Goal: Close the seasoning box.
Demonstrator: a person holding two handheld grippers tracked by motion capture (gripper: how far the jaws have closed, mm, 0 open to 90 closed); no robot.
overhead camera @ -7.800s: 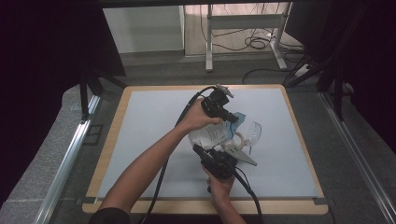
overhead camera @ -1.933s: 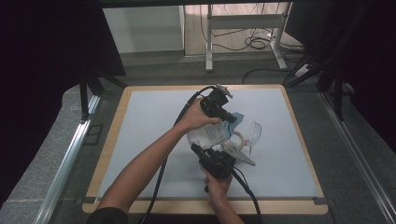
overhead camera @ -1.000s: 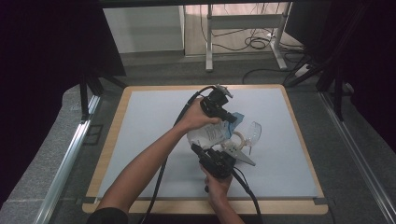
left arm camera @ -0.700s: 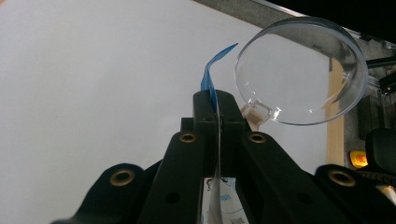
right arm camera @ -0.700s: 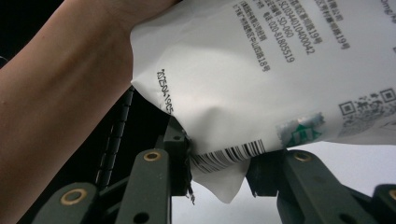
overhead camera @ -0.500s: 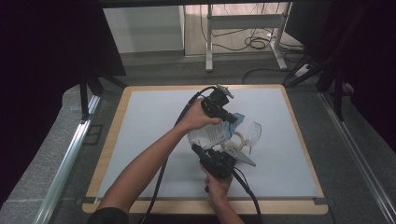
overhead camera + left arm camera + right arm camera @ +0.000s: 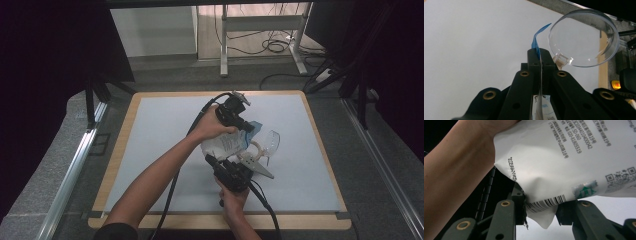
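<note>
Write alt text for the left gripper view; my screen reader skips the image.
The left tool is shut on the thin edge of a white pouch, whose blue strip curls up past the jaws. Just beyond lies a clear round lens on a pale table mat.

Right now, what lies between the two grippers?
The white printed pouch spans the stretch: in the high view the left gripper pinches its blue-edged top, the right gripper its bottom corner. Both gripper views show pouch film between their jaws.

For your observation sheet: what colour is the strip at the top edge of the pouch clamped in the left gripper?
Blue; the strip shows best in the left gripper view.
</note>
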